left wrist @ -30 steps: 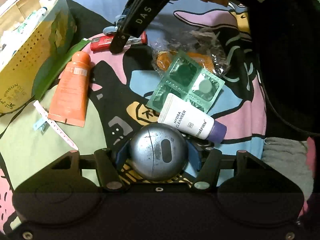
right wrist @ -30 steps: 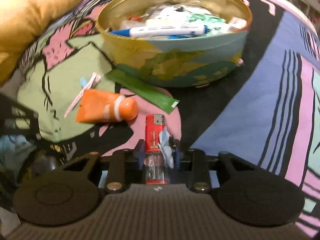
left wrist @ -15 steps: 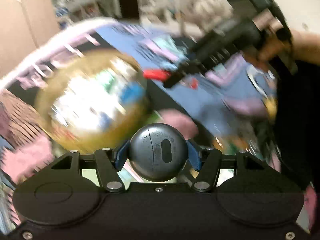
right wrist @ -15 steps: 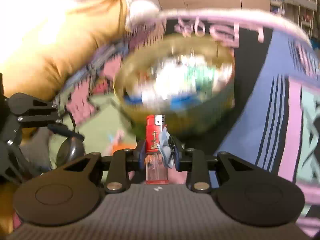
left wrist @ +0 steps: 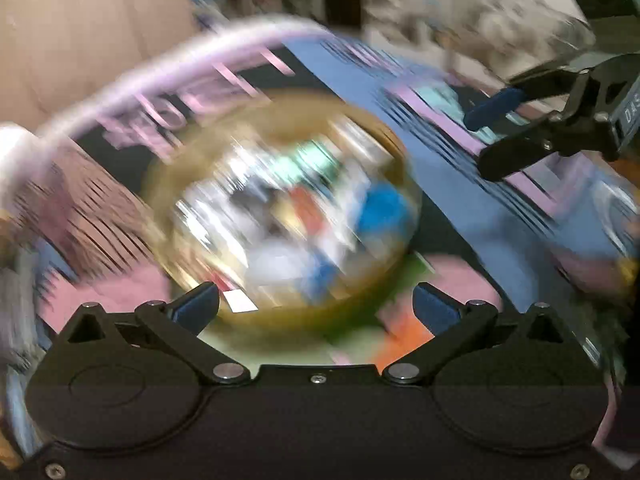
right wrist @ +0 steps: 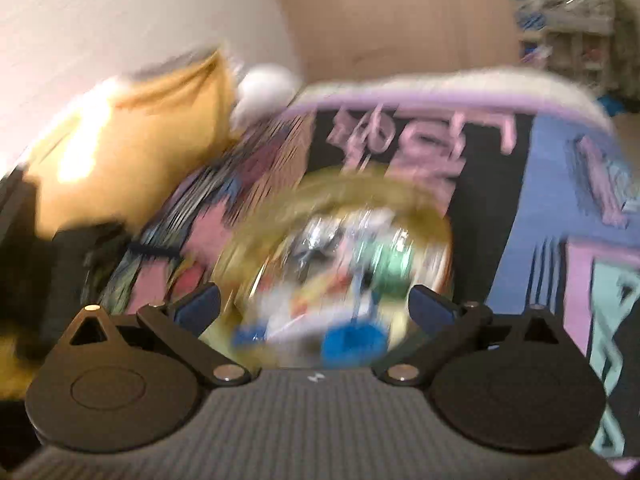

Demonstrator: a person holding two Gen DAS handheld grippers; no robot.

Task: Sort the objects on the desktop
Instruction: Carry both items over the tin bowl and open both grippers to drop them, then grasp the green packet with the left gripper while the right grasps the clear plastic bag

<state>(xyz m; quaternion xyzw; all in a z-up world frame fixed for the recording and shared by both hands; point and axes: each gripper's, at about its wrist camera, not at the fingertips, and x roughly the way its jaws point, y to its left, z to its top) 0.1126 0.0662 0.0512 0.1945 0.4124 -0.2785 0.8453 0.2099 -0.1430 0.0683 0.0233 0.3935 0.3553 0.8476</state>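
Both views are smeared by motion. A round gold tin [left wrist: 168,200] full of small items lies just past my left gripper [left wrist: 316,304], whose jaws are opening wide with nothing between them. The right wrist view looks down into the same tin [right wrist: 360,188]. My right gripper [right wrist: 315,304] is over its near rim, jaws opening and empty. It also shows in the left wrist view as the right gripper [left wrist: 492,136], spread apart above the blanket to the tin's right. I cannot pick out the silver ball or the red lighter in the blur.
The tin sits on a patterned blanket [left wrist: 460,184] of pink, blue and black. A blurred orange tube [left wrist: 404,340] and a green strip [left wrist: 416,268] lie by the tin's near side. A yellow cushion [right wrist: 132,148] lies at the left, with shelves [right wrist: 572,36] beyond.
Both grippers rose and came over the tin. The left gripper let go of the silver ball and the right let go of the red lighter; both now stand wide and empty.
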